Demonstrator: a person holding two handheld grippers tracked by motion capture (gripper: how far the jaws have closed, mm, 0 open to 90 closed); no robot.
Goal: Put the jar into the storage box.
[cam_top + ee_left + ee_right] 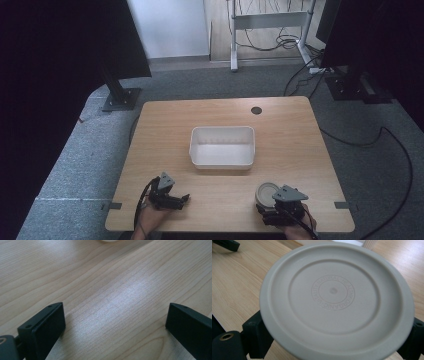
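Note:
A round beige plate [266, 192] sits low over the wooden table [300, 150] near its front right edge. My right gripper [272, 201] is shut on it. In the right gripper view the plate [334, 297] shows its ringed, embossed underside, with my right gripper [337, 346] holding its rim from both sides. My left gripper [182, 200] rests near the front left edge, pointing right. Its jaws stand wide apart in the left gripper view, where my left gripper [115, 315] has only bare wood between them.
An empty white bin [222, 129] stands at the table's middle, beyond both grippers; its corner [368, 243] peeks in above the plate. A dark cable hole [256, 110] marks the far side. Black stands and cables [380, 135] lie on the carpet around the table.

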